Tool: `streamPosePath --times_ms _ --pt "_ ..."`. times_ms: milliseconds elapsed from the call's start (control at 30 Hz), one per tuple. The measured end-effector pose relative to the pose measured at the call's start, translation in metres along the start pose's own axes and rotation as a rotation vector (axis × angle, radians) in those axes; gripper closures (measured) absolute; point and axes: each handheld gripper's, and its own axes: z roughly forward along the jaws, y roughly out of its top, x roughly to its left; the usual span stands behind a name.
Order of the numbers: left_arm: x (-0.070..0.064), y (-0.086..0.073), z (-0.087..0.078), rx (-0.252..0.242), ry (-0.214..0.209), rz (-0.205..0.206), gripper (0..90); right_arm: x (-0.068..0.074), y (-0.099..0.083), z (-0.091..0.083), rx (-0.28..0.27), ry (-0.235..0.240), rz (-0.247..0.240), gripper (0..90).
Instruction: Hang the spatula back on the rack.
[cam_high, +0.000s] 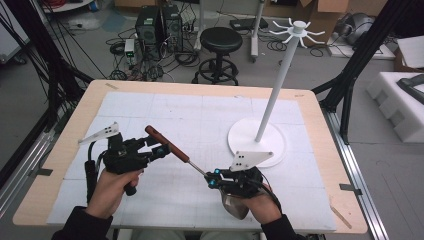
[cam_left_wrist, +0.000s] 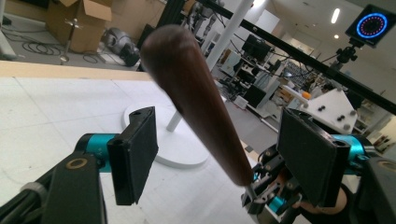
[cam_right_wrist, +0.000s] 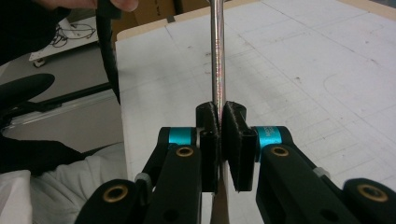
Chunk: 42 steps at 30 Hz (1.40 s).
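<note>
A kitchen utensil with a brown wooden handle (cam_high: 167, 143) and a thin metal shaft (cam_high: 196, 167) hangs slanted above the white mat. My right gripper (cam_high: 214, 178) is shut on the shaft (cam_right_wrist: 218, 70) just above the utensil's metal head (cam_high: 236, 208). My left gripper (cam_high: 161, 150) is open, with a jaw on either side of the wooden handle (cam_left_wrist: 196, 98). In the left gripper view both pads (cam_left_wrist: 140, 149) stand apart from the wood. A white hook stand (cam_high: 280, 75) rises from a round base (cam_high: 240, 142) at the right of the mat.
The white gridded mat (cam_high: 200, 115) covers most of the wooden table (cam_high: 320, 130). Beyond the far edge stand a black stool (cam_high: 220, 42), computer boxes (cam_high: 157, 25) and loose cables. Black frame legs (cam_high: 350, 75) flank the table.
</note>
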Motion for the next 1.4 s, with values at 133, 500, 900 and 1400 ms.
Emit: streamPosePath --times_ms 133,500,900,1400 --pt "0.0 0.008 0.008 -0.007 -0.011 -0.02 40.4 0.001 0.0 0.0 0.004 0.0 -0.007 84.5" --pt "-0.015 0.026 0.019 -0.001 -0.028 -0.004 64.2 0.004 0.001 -0.007 -0.017 0.004 -0.036 84.4" --pt "-0.041 0.041 0.023 -0.02 -0.058 0.078 71.5 0.009 0.004 -0.007 -0.056 0.016 -0.045 84.2" --pt "-0.087 0.067 0.037 -0.003 -0.178 0.304 72.8 0.011 0.009 -0.005 -0.154 0.086 -0.027 81.6"
